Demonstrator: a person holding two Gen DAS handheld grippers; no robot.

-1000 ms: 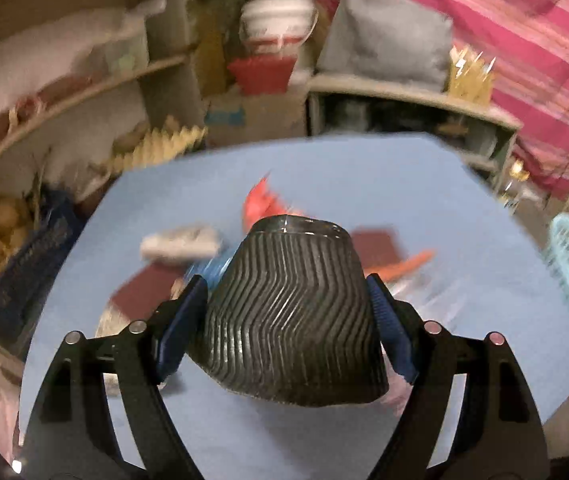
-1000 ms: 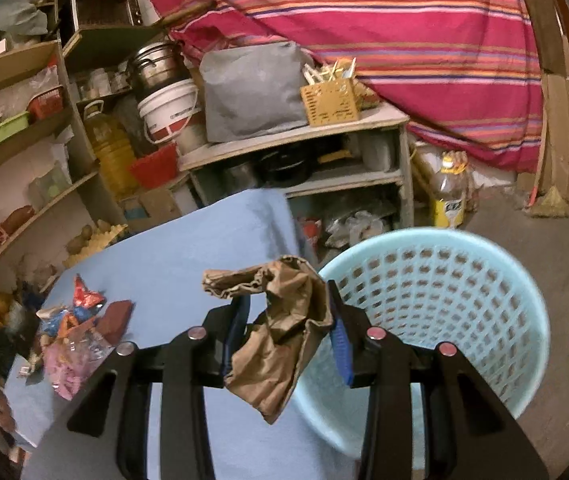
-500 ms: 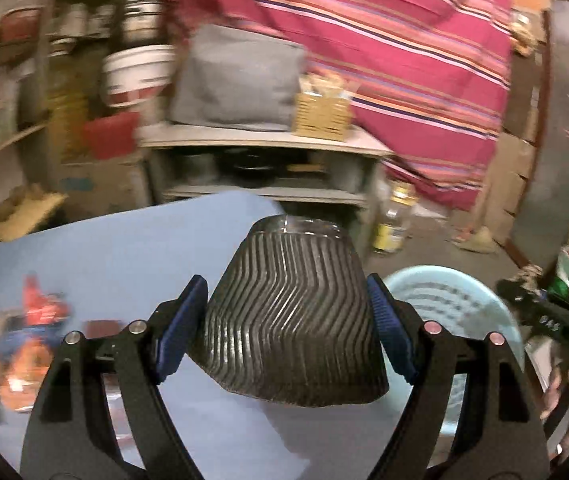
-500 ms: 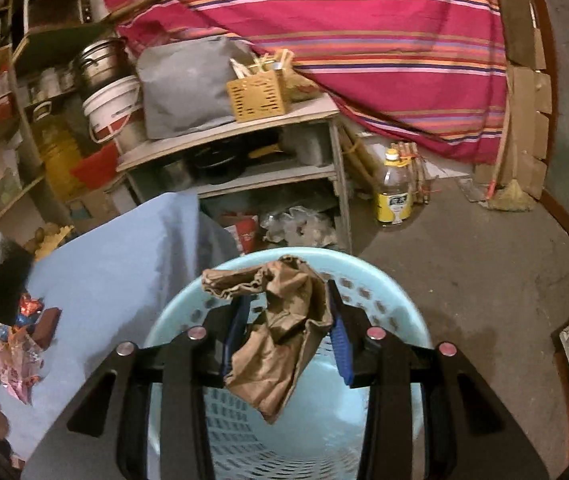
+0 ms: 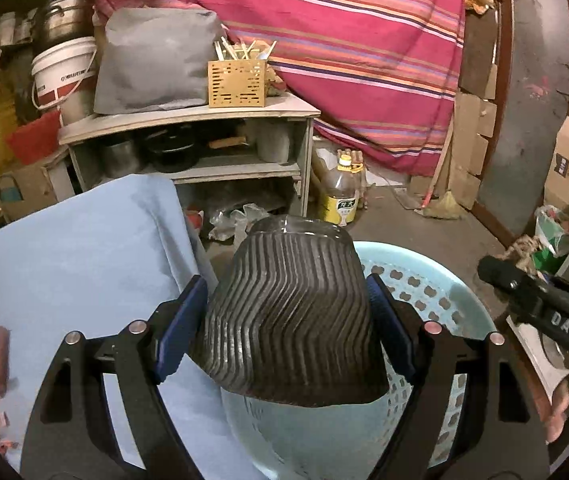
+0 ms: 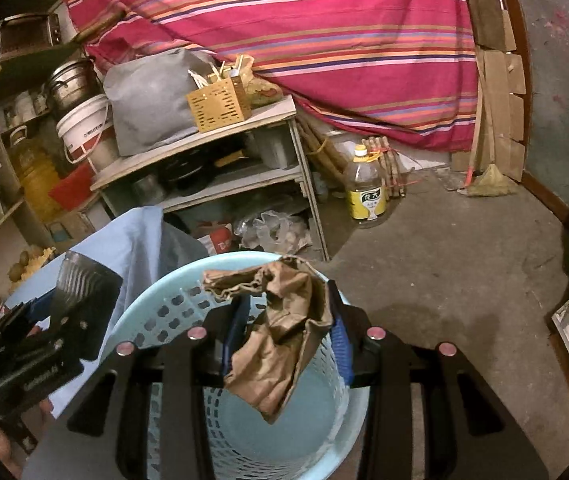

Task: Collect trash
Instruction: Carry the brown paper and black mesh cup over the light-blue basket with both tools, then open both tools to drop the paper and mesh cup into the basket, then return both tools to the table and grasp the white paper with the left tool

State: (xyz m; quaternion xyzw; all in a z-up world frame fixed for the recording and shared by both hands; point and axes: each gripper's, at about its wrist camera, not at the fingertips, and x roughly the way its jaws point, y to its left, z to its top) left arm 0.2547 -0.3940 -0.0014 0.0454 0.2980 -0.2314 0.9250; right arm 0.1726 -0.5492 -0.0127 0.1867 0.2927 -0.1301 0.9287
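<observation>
Black ribbed cup (image 5: pixel 292 320) pinched in left claw (image 5: pixel 288 320), right claw (image 6: pixel 288 324) pinching brown paper (image 6: pixel 280 340), hiding basket (image 6: pixel 156 312) floor.

Your left gripper (image 5: pixel 286 318): black frame, blue pads, gripping black cup (image 5: pixel 290 312) with wavy ridge pattern. Your right gripper (image 6: pixel 286 334): same black and blue, gripping brown crumpled paper (image 6: pixel 280 336). Basket (image 6: pixel 172 312) under both: pale turquoise, perforated wall. Left of basket: light blue cloth (image 5: pixel 76 248). Behind basket: magenta blanket (image 6: pixel 304 40) with orange, pink, purple stripes; yellow-labelled bottle (image 6: pixel 366 188); grey bag (image 5: pixel 156 60); tan slotted box (image 5: pixel 237 83); white bucket (image 5: pixel 64 74) with red band.
</observation>
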